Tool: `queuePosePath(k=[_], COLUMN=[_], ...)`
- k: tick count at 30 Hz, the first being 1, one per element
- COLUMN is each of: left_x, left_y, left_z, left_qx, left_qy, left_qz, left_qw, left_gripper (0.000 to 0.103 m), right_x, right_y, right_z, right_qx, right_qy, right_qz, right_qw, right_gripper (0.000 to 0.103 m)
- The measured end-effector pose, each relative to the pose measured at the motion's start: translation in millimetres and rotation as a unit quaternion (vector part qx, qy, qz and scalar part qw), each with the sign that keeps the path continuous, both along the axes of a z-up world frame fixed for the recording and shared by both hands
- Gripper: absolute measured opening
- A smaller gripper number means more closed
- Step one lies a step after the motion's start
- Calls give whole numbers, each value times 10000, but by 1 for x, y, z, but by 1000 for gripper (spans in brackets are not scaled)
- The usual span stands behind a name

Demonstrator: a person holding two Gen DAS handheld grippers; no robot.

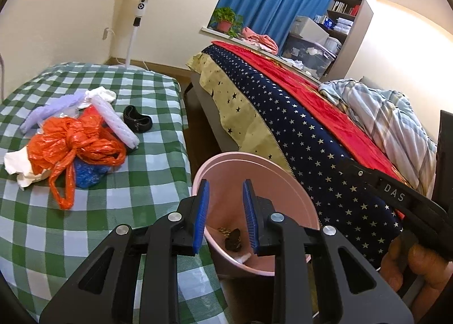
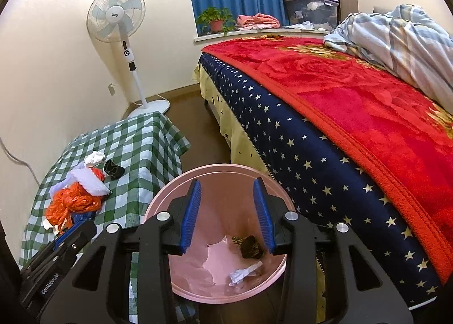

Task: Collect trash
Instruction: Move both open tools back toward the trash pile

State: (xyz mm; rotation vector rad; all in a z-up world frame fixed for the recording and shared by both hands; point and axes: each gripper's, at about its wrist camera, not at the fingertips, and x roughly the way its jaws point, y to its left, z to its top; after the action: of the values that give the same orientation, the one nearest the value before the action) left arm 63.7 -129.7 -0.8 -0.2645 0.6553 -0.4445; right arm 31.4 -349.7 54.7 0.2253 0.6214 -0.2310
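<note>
A pink bin (image 1: pixel 237 157) stands on the floor between the checked table and the bed. My left gripper (image 1: pixel 225 185) hangs open over its near rim with nothing between the blue pads. My right gripper (image 2: pixel 227 182) is open too, above the bin's (image 2: pixel 215 166) mouth and empty. On the bin's bottom lie a dark lump (image 2: pixel 251 246) and a crumpled white paper (image 2: pixel 240 274). A trash pile sits on the table: an orange plastic bag (image 1: pixel 79 142), a blue bag (image 1: pixel 87 174), white paper (image 1: pixel 17 165), lavender foam sleeves (image 1: pixel 116 123) and a small black item (image 1: pixel 138 123).
The table carries a green checked cloth (image 1: pixel 119 210). On the right, a bed with a red blanket (image 2: pixel 368 103) and starred navy sheet (image 2: pixel 297 148) stands close to the bin. A standing fan (image 2: pixel 133 69) is in the far corner. A hand (image 1: pixel 410 264) holds the other tool at the right edge.
</note>
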Motion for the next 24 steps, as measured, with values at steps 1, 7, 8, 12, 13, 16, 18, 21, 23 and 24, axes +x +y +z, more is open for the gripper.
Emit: queuePosePath(k=[1,7,8,12,13,16,18,21,23,24], left_x=[0,-4,-5,-8,-8,-10,-12,-13,-14,-15], left_y=[2,23,26,43,47,59,65,76,84,87], left_z=[0,3,3,5,5,7,8,8,8,7], left_qx=[-2,23,31,61,73,121,163,208,221,231], left_qy=[-1,-56,-64,-110,-125,-166,-191,-212,-205,-201], left_qz=[9,248,286,473,500,627,700,820,900,941], left_qw=[10000,9997,9996,9988,9986,9978,9972,9962,9955,9951], left_gripper=[25,25,25,25,25,25,25,25,25,25], right_x=[0,-2,-2,-1,-1,1,2,4,6,7], right_y=[1,13,16,26,29,37,44,54,62,66], right_z=[1,6,7,9,9,8,7,5,3,2], right_qx=[-14,-93,-110,-120,-117,-105,-126,-126,-156,-151], right_qy=[-17,-208,-242,-353,-375,-443,-477,-519,-529,-537], right_qz=[13,242,289,464,498,616,698,829,912,955], right_qw=[10000,9994,9992,9982,9980,9971,9963,9951,9943,9939], right_gripper=[40,40,40,39,39,39,39,38,38,38])
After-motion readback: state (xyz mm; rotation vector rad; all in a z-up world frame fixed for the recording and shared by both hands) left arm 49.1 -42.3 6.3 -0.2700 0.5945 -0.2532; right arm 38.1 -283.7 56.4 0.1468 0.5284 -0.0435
